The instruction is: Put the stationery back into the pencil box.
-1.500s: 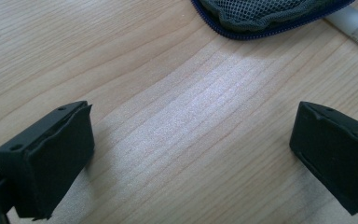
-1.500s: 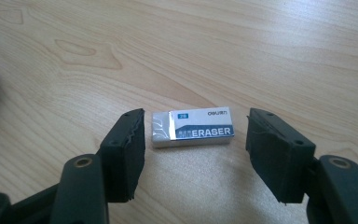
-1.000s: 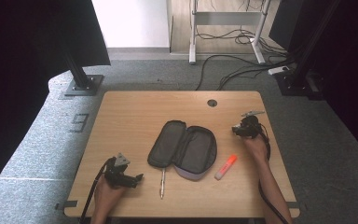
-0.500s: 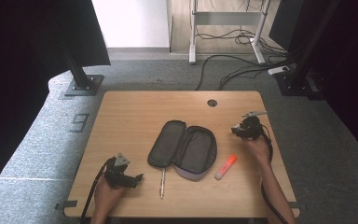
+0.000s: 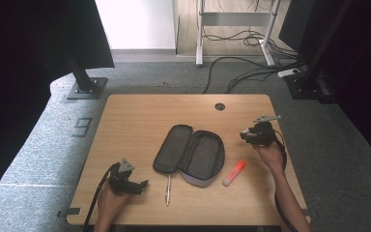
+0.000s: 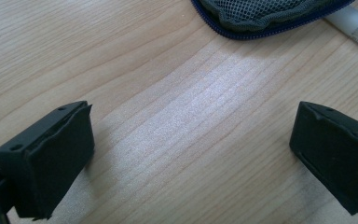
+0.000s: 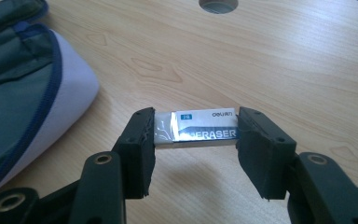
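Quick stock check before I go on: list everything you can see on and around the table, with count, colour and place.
Pencil case: 1, grey with blue zip, open, table centre.
Pen: 1, silver, by the case's near-left edge.
Highlighter: 1, orange, right of case.
Eraser: 1, white-blue sleeve, between right jaws.
Table: 1, light wood, cable hole at far edge.
Cables: several, black, floor beyond.
Left gripper: black, open, near-left.
Right gripper: black, gripping eraser.
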Tool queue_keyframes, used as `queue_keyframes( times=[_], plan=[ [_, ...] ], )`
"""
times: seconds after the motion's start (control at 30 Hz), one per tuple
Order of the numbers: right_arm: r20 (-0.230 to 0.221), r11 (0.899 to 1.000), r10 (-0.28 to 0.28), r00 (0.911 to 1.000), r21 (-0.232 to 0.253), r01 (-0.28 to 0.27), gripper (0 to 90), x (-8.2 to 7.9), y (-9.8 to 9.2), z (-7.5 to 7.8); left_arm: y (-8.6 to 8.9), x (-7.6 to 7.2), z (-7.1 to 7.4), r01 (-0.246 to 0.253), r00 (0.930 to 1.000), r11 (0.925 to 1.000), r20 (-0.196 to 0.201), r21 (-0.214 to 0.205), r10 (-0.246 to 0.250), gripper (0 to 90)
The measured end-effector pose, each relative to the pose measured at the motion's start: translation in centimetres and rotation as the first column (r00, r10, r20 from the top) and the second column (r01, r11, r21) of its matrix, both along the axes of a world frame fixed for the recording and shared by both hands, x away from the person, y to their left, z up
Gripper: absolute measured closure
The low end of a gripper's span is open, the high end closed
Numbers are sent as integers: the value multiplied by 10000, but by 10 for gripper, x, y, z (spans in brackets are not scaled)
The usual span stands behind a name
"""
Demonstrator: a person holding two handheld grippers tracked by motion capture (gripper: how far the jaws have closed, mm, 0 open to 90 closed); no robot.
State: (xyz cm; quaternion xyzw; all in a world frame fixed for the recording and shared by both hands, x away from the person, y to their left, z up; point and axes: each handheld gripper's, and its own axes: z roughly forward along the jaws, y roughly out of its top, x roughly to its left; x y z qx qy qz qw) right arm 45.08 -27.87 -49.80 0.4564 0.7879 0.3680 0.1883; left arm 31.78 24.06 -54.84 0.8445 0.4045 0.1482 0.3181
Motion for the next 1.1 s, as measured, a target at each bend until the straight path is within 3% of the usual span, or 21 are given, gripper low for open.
queue_keyframes(
  times=[0.4, 0.87, 1.1],
  plan=[
    [193, 9989, 464, 9987, 51, -465, 471, -16, 9, 15, 0, 0, 0, 1, 10000, 10000, -1, 0, -1, 0],
    [439, 9911, 1334, 9901, -73, -1332, 471, -29, 39, 29, 0, 0, 0, 0, 10000, 10000, -3, 1, 0, 0],
    [400, 9832, 1820, 9825, 83, -1825, 471, -34, 57, 31, 0, 0, 0, 0, 10000, 10000, -1, 1, 0, 0]
  ],
)
